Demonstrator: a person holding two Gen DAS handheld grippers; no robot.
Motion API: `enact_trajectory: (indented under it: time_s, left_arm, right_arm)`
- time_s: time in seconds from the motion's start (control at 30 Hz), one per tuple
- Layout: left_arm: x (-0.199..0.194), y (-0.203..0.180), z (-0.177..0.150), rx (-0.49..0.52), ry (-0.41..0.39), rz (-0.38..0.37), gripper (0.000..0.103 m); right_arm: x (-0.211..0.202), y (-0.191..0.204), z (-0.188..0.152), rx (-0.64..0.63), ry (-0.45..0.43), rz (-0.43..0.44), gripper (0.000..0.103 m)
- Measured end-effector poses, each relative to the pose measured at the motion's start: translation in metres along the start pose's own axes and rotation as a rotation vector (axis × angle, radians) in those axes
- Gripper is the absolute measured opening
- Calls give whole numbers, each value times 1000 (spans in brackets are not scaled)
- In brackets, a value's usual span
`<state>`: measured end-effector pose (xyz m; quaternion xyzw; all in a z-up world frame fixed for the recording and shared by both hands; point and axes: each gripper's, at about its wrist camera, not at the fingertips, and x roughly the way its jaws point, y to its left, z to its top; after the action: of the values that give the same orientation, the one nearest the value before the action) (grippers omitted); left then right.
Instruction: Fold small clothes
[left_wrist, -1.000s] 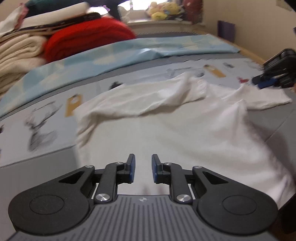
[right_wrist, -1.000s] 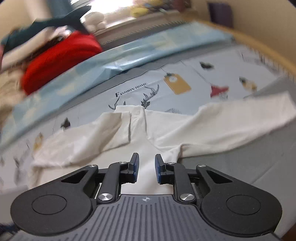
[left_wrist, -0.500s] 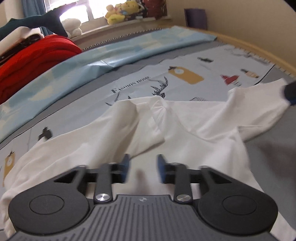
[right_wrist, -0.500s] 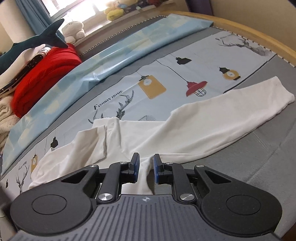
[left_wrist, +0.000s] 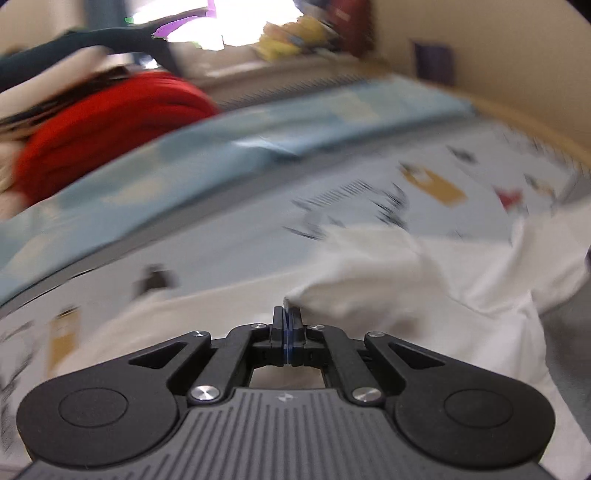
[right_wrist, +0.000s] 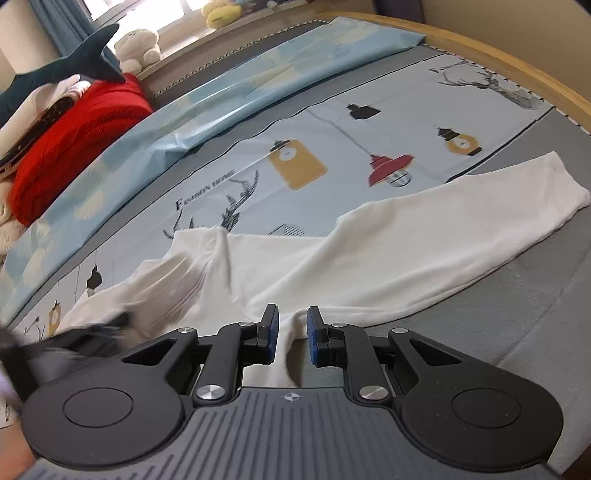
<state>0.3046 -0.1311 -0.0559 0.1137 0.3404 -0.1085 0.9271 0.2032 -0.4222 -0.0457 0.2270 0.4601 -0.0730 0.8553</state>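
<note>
The left claw (left_wrist: 287, 325) is now sitting fully closed, its blue pads pressed flat together at the edge of a raised fold of the white shirt (right_wrist: 369, 258). That view is smeared by motion, so whether any cloth is actually pinched between the pads is hard to say; it looks more like the tips are closing beside the fold than on it. Half a second ago those jaws were standing well apart over the chest of the shirt, and the view has since swung toward the left-hand side of the garment.

The shirt is lying spread on the bed (right_wrist: 535, 332), collar away from the cameras, one long sleeve (right_wrist: 498, 206) stretching out to the right across the grey cover. The right claw (right_wrist: 291, 332) is hanging over the shirt's near edge with a narrow gap between its pads, a ridge of cloth rising into that gap without being visibly squeezed. Its opening looks much as it did earlier.

Judging by this, the first fold is only beginning.
</note>
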Motion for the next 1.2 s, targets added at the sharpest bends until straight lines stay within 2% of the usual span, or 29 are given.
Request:
enact_trajectory:
  time_s: [0.1, 0.2, 0.33, 0.4, 0.47, 0.57, 0.63, 0.7, 0.8, 0.87, 0.9, 0.97, 1.03, 1.1, 1.2]
  left_arm:
    - [-47, 79, -15, -116, -38, 67, 0]
    - [-85, 167, -43, -282, -58, 145, 0]
    - [-111, 274, -101, -545, -38, 278, 0]
    - [-117, 314, -125, -656, -23, 306, 0]
    - [-124, 344, -143, -698, -19, 316, 0]
    - [-129, 391, -170, -785, 15, 403, 0]
    - [-137, 428, -197, -888, 51, 496, 0]
    - [-149, 463, -227, -988, 79, 629, 0]
    - [-167, 505, -271, -1153, 97, 747, 1]
    - [-181, 518, -292, -1262, 88, 758, 2]
    - [-185, 522, -299, -1302, 79, 736, 3]
    - [-186, 525, -299, -1302, 56, 687, 9]
    - [-186, 524, -291, -1255, 44, 648, 31]
    - [-184, 523, -288, -1205, 52, 633, 45]
    - [-172, 523, -285, -1140, 100, 641, 47]
  right_arm:
    - [3, 15, -5, -28, 12, 4, 17]
    - [6, 33, -12, -66, 20, 15, 17]
    - [11, 57, -25, -116, 44, 16, 17]
    - [13, 68, -31, -131, 58, 22, 17]
    - [15, 80, -38, -158, 66, 19, 17]
    - [19, 99, -47, -197, 78, 12, 17]
    - [22, 109, -53, -216, 88, 13, 17]
    - [25, 119, -57, -238, 96, 14, 17]
    - [30, 130, -61, -267, 110, 11, 17]
    - [34, 135, -62, -278, 117, 9, 17]
    - [35, 136, -62, -283, 120, 8, 17]
    - [38, 139, -62, -291, 124, 7, 17]
    - [41, 141, -62, -301, 132, 5, 17]
    - [44, 142, -63, -304, 144, 6, 17]
    - [46, 143, -64, -307, 152, 10, 17]
